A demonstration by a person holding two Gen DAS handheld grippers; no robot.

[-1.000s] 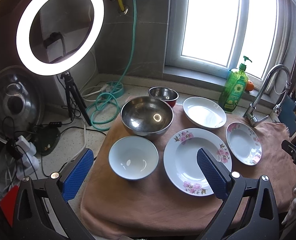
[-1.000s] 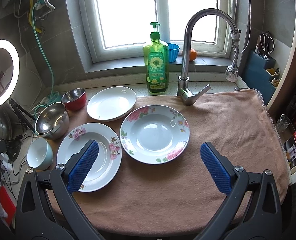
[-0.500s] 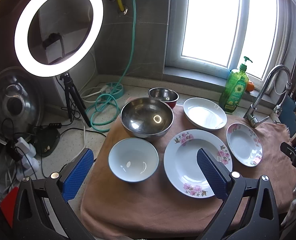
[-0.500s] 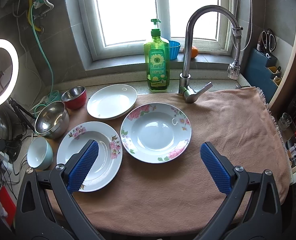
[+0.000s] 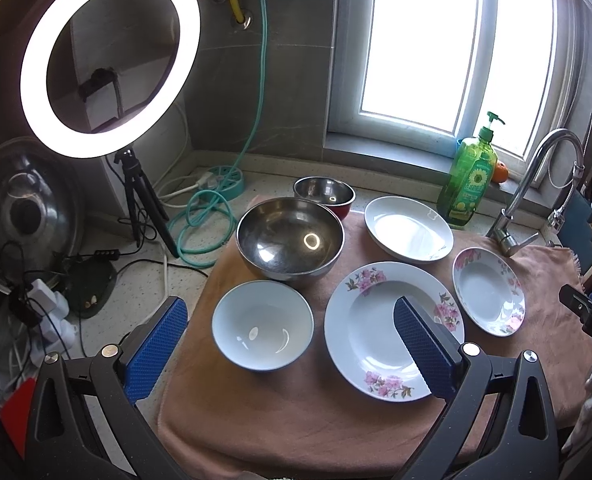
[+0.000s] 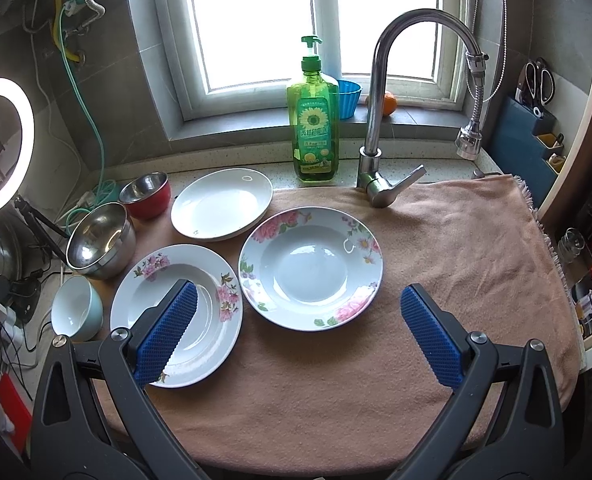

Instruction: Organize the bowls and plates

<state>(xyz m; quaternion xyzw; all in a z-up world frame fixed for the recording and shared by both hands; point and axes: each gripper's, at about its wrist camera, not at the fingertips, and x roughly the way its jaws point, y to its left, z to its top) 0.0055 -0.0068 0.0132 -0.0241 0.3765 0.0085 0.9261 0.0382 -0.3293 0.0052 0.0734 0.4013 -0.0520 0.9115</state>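
On a pink towel (image 6: 435, 240) lie a plain white plate (image 6: 222, 208), a large floral plate (image 6: 176, 312), a smaller deep floral plate (image 6: 309, 266), a pale blue bowl (image 5: 262, 332), a large steel bowl (image 5: 290, 238) and a small red steel bowl (image 5: 323, 194). My left gripper (image 5: 292, 352) is open and empty, hovering above the blue bowl and large floral plate (image 5: 375, 328). My right gripper (image 6: 296, 332) is open and empty, hovering in front of the deep floral plate.
A green soap bottle (image 6: 313, 120) and a steel faucet (image 6: 379, 120) stand behind the plates. A ring light on a tripod (image 5: 110, 56), cables and a teal hose (image 5: 204, 216) fill the counter at left. A knife and scissors holder (image 6: 535, 112) stands at right.
The left view has shifted slightly, with the dishes a little nearer and lower. The right gripper has moved forward a little toward the deep floral plate. Both grippers stay open.
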